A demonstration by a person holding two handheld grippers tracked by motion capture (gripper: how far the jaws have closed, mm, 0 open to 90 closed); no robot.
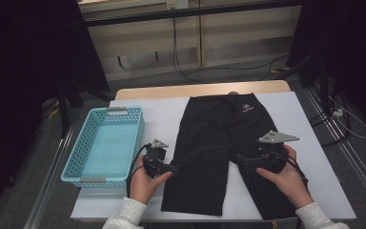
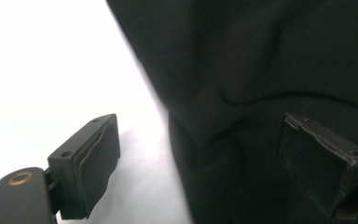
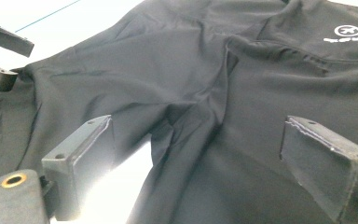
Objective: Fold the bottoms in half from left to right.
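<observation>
High view: we hover both grippers, left and right, jaws wide open, at the black shorts; next, we judge, comes pinching the leg edges.

The shorts are black cloth, matt and smooth, with soft creases and a small white printed logo near the waist. The table carries a smooth white matt sheet, with pale wood showing at its far edge. The basket is light-blue plastic with perforated walls and a slight sheen. Each gripper's jaws are matt black plastic faced with dull grey rubbery pads, frayed along their edges. A brass-coloured metal ring sits in the left gripper's body.
</observation>
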